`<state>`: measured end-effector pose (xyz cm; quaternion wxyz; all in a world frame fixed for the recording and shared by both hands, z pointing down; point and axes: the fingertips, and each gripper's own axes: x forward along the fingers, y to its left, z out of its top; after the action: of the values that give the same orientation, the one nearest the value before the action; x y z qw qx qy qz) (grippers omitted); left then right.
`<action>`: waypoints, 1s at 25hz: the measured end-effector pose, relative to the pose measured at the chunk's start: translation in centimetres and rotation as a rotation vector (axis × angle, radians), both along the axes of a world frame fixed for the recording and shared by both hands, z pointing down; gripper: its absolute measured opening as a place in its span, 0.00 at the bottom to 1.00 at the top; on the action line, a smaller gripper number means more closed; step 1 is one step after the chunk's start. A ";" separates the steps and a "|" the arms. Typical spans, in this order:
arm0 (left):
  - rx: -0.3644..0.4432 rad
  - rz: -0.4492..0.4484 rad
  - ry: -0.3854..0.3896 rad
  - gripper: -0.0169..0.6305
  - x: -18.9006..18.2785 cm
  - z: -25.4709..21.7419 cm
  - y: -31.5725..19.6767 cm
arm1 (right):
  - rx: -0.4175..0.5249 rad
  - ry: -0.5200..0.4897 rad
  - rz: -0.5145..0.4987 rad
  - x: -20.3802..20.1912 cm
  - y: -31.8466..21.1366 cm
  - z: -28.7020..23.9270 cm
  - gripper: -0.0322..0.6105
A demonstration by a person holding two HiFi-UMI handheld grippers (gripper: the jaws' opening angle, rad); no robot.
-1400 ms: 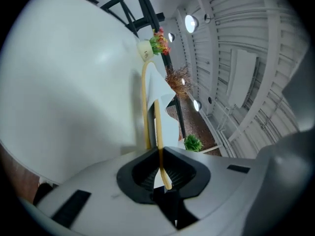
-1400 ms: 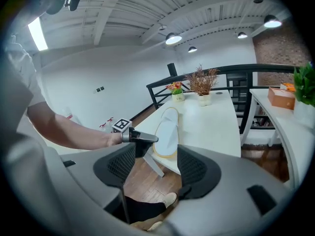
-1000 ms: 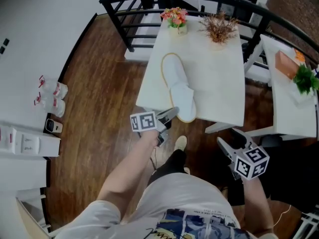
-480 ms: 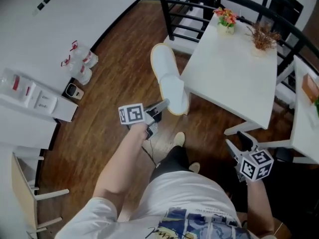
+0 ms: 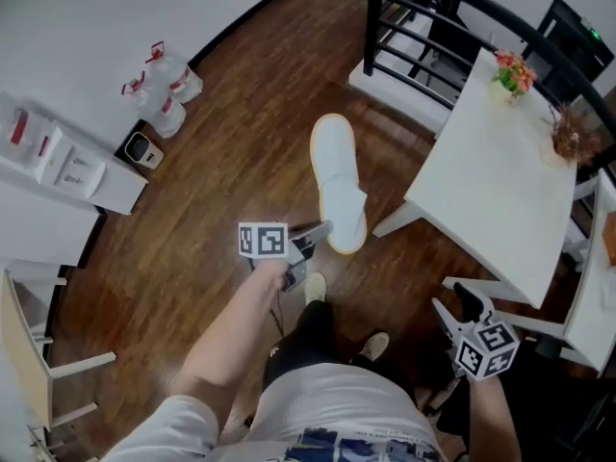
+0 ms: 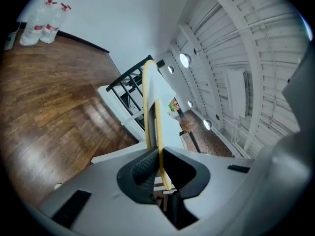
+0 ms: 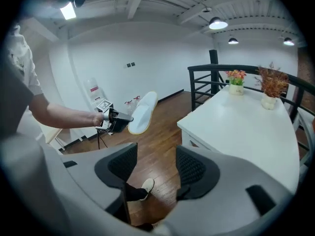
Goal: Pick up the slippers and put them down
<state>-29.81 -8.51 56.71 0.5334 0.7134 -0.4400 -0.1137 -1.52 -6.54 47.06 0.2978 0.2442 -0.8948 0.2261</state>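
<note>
One slipper [image 5: 338, 179] between left tongs [image 5: 324, 228]

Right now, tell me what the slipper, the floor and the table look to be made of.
Slipper: soft white fabric, perhaps terry or felt, matte, with thin yellow edge trim.
Floor: wood planks or wood-look laminate, brown and glossy; grain and light reflections show.
Table: smooth white top, likely painted or laminated board; no grain visible.
</note>
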 end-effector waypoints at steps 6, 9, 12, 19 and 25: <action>-0.114 0.094 -0.004 0.07 -5.9 13.1 -3.4 | -0.010 0.043 -0.034 -11.4 -4.2 6.3 0.42; -0.165 0.093 0.002 0.07 -6.8 22.5 -5.2 | -0.044 0.054 -0.025 -14.9 -6.3 11.7 0.42; -0.224 0.073 0.013 0.07 -6.9 33.4 -5.8 | -0.147 0.060 -0.052 -17.1 -6.8 19.7 0.42; -0.300 0.148 -0.042 0.07 -7.2 59.3 -6.0 | -0.226 0.115 -0.094 -17.1 -3.8 39.6 0.41; -0.352 0.140 -0.096 0.07 -8.8 74.3 -6.4 | -0.198 0.163 -0.145 -18.8 -6.6 53.1 0.41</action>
<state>-38.57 -14.89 130.98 0.6350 0.6426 -0.4272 0.0365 -20.33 -13.18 100.18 0.4076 0.1660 -0.8562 0.2706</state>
